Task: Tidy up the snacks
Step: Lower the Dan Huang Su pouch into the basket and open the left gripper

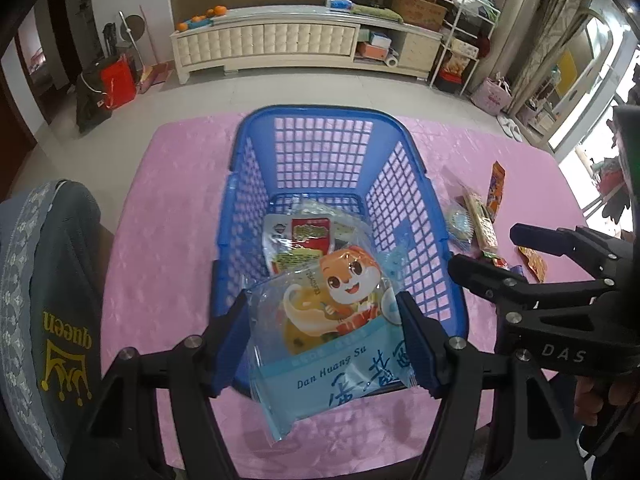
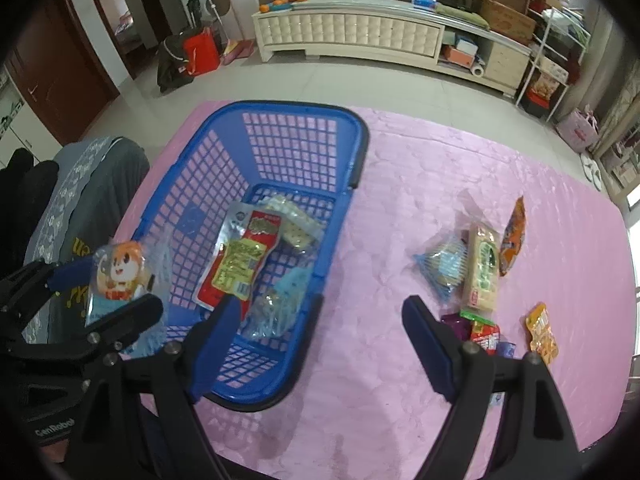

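Observation:
My left gripper (image 1: 324, 332) is shut on a light-blue snack packet (image 1: 332, 320) printed with an orange cartoon squirrel, and holds it above the near end of the blue mesh basket (image 1: 248, 200). A red-and-yellow packet (image 1: 308, 236) and other clear wrappers lie on the basket floor. In the right wrist view the same left gripper (image 2: 106, 292) and its packet (image 2: 120, 272) show at the far left. My right gripper (image 2: 320, 316) stands open over the basket's near right rim (image 2: 352, 140), with nothing gripped. It also appears at the right of the left wrist view (image 1: 490, 250).
Loose snacks lie on the pink tablecloth (image 2: 400, 200) right of the basket: a cracker pack (image 2: 482, 268), a blue-striped packet (image 2: 444, 268), an orange pouch (image 2: 514, 236), a small red packet (image 2: 484, 336) and a small orange one (image 2: 542, 334). A chair with a grey garment (image 1: 52, 280) stands at the left.

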A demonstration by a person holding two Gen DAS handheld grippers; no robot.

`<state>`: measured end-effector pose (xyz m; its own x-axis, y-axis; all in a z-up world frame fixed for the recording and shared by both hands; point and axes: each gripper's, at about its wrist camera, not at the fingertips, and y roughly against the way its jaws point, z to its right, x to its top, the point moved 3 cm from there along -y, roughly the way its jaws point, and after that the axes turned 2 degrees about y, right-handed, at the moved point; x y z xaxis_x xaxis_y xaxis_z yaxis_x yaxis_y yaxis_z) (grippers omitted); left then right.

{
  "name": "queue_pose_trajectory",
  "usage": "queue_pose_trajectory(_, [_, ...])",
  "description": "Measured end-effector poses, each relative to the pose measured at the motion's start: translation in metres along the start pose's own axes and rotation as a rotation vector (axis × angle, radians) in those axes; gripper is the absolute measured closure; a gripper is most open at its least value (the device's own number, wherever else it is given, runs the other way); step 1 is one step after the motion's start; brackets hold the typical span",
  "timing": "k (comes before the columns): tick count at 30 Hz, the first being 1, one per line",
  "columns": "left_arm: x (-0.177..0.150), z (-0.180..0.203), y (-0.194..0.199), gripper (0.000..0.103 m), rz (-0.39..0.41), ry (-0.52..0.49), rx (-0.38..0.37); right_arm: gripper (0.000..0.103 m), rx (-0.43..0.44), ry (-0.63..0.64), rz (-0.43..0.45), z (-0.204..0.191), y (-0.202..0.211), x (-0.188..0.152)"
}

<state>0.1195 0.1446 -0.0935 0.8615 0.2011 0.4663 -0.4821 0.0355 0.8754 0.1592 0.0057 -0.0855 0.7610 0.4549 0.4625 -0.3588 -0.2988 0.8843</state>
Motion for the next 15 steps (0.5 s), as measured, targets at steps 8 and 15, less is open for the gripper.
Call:
queue_pose_trajectory(8, [0.006,0.021,-0.022,0.035,-0.046,-0.019,-0.026,0.017,0.001,-0.049,0.0,0.031,-0.008,-0.003])
queue_pose_trajectory(15, [0.008,0.038,-0.034,0.034,-0.065,-0.056,-0.04,0.017,-0.014,-0.098,0.017,0.058,-0.01,-0.007])
